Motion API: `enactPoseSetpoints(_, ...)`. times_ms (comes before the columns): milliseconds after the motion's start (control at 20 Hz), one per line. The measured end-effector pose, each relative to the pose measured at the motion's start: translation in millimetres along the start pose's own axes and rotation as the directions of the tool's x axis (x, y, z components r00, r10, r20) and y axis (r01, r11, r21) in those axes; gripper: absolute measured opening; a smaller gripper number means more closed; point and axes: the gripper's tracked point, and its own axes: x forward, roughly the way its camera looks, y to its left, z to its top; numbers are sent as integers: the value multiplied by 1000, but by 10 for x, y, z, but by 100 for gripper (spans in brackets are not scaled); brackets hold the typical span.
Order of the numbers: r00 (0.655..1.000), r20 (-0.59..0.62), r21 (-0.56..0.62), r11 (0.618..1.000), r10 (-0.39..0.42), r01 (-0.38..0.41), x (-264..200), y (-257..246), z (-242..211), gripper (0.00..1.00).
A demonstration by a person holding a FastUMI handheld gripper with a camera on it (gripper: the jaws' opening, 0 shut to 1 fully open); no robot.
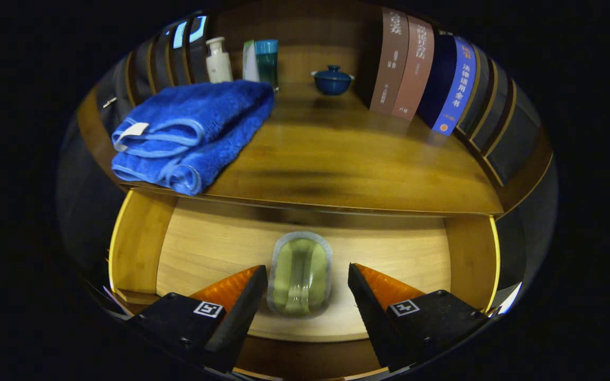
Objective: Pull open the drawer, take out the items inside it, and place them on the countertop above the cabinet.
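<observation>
The wooden drawer stands pulled open below the countertop. On its floor lies a small oval, green and clear item, like a soap dish or lidded case. My gripper hovers over the drawer, open, with the oval item between its two fingers; the left finger comes close to the item's edge, the right one stands apart from it. A folded blue towel rests on the countertop's left part, overhanging its front edge.
At the back of the countertop stand a white bottle, a teal cup beside a white-green tube and a blue lidded bowl. Books lean along the right side. The countertop's front edge overhangs the drawer's rear.
</observation>
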Motion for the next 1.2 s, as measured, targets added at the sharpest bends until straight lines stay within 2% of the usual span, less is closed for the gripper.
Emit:
enactPoseSetpoints(200, 996, -92, 53, 999, 11, -6, 214, 53, -194, 66)
enactPoseSetpoints(350, 996, -90, 20, 1000, 5, -4, 124, 34, -235, 42)
enactPoseSetpoints(400, 995, -100, -14, 1000, 4, -6, 171, 42, -260, 17)
enactPoseSetpoints(500, 994, -104, -53, 998, 17, -22, 124, 53, -283, 17)
enactPoseSetpoints(550, 995, -96, -24, 999, 25, -28, 39, 62, -256, 17)
enactPoseSetpoints(650, 989, -107, 60, 994, 101, -95, 44, 180, -305, 7)
enactPoseSetpoints(750, 981, -121, 98, 985, 153, -142, -184, 257, -354, 8)
enactPoseSetpoints(900, 980, -98, 93, 982, 175, -166, -545, 221, -287, 8)
enactPoseSetpoints(1100, 980, -47, 110, 976, 195, -189, -1061, 119, 78, 8)
enactPoseSetpoints(1200, 982, -19, 116, 976, 189, -185, -1178, 38, 345, 8)
